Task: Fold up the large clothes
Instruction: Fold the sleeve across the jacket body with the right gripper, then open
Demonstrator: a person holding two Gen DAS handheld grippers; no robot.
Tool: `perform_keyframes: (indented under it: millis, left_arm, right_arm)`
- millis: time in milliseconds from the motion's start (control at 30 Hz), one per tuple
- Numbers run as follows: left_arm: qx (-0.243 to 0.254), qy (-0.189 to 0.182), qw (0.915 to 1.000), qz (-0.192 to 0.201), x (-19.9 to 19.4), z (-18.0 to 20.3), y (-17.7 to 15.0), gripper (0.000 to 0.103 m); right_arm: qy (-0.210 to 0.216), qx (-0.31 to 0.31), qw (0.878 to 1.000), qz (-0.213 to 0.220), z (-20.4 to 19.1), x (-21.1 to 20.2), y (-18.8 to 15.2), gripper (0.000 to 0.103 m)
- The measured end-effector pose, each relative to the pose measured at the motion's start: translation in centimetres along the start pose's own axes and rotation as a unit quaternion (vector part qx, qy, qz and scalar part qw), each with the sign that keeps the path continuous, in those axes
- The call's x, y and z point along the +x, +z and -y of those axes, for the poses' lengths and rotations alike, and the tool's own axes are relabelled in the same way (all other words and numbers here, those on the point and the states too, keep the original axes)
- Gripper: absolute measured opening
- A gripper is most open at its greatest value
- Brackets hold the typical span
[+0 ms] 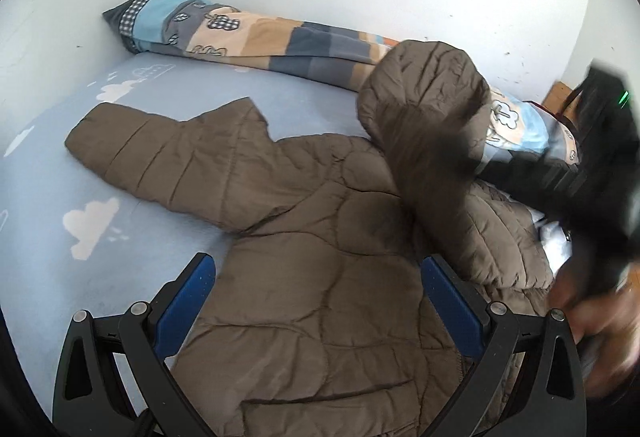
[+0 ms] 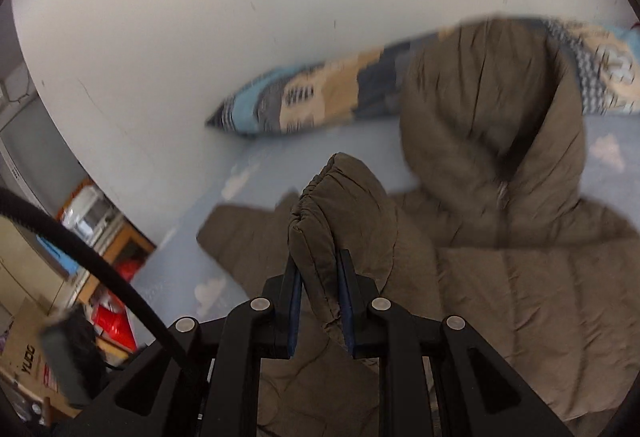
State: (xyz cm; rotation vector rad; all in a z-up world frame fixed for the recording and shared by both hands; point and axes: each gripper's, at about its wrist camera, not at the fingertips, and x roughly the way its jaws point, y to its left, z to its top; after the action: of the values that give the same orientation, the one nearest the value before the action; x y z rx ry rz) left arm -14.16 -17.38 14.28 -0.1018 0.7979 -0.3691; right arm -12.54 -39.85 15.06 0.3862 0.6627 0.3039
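On the bed (image 1: 48, 173): 1 jacket (image 1: 320, 277), 1 sleeve (image 2: 340, 205) pinched by the right gripper (image 2: 320, 301).

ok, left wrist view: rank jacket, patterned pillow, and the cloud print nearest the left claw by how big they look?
1. Jacket, fills most of the frame, though it lies nearest the camera.
2. Patterned pillow, a long strip along the wall, partly hidden by the raised sleeve.
3. Cloud print, clearly the smallest.
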Motion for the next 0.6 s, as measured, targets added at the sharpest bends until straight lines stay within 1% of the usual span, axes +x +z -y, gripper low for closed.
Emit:
perform_keyframes:
  millis: [67,233,333,367,400,433,467,567,600]
  left_arm:
    - [-0.003,0.001,1.0000,-0.002,0.0,-0.3,0.1,0.103]
    - [-0.009,0.002,1.0000,-0.004,0.0,-0.5,0.2,0.103]
    - [-0.009,0.001,1.0000,-0.003,-0.1,-0.5,0.2,0.103]
    - [-0.009,0.001,1.0000,-0.001,-0.1,-0.5,0.2,0.103]
    - [-0.010,0.002,0.9999,0.002,-0.2,-0.5,0.3,0.103]
    - [-0.011,0.002,0.9999,0.003,-0.3,-0.5,0.3,0.103]
    - [-0.012,0.001,0.9999,0.004,-0.4,-0.5,0.3,0.103]
    - [-0.018,-0.004,0.9998,0.007,-0.4,-0.4,0.9,0.103]
    - [-0.019,-0.007,0.9998,0.009,-0.4,-0.3,1.2,0.103]
  right_arm:
    - [-0.003,-0.002,1.000,-0.031,-0.2,2.9,-1.9,0.018]
    - [-0.027,-0.023,0.996,-0.083,0.8,7.3,-4.9,0.020]
    - [-0.040,-0.035,0.992,-0.112,0.7,9.4,-6.6,0.030]
    - [-0.039,-0.039,0.991,-0.126,0.9,9.9,-7.1,0.038]
    - [-0.032,-0.041,0.989,-0.135,0.9,10.1,-7.3,0.042]
    - [-0.024,-0.043,0.989,-0.138,0.7,9.8,-7.5,0.048]
    - [-0.015,-0.042,0.990,-0.135,0.6,9.3,-7.3,0.052]
    - [0.032,-0.022,0.993,-0.114,0.8,6.3,-6.1,0.053]
    - [0.046,-0.017,0.994,-0.097,1.1,4.6,-5.5,0.053]
